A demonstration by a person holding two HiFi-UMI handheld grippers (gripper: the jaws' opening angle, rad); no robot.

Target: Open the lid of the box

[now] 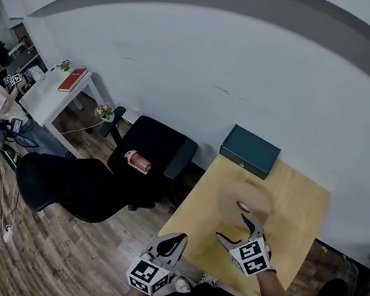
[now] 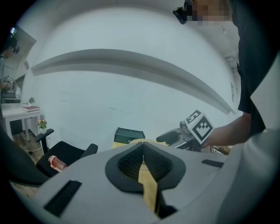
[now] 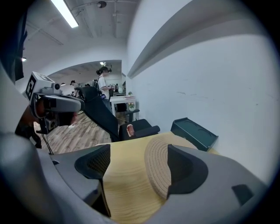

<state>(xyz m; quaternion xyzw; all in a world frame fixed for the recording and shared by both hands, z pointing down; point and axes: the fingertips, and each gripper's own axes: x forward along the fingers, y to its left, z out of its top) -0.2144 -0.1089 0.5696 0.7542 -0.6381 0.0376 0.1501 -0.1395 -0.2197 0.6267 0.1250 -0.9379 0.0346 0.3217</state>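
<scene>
At the far edge of the pale wooden worktop [image 1: 303,200], against the wall: dark green rectangular box [image 1: 249,151], lid shut. Round tan woven mat [image 1: 237,192] mid-worktop. Right tongs [image 1: 230,222] spread wide, nothing between, one jaw over the mat's near rim. Left tongs [image 1: 171,244] pressed together, empty, off the near left corner.

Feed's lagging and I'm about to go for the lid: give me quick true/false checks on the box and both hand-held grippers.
The green box has its lid shut. True.
The right hand-held gripper is shut on the box. False: its jaws stand wide apart by the round woven mat.
The left hand-held gripper is shut and empty. True.
The box sits at the table's near edge. False: it is at the far edge, by the wall.
</scene>
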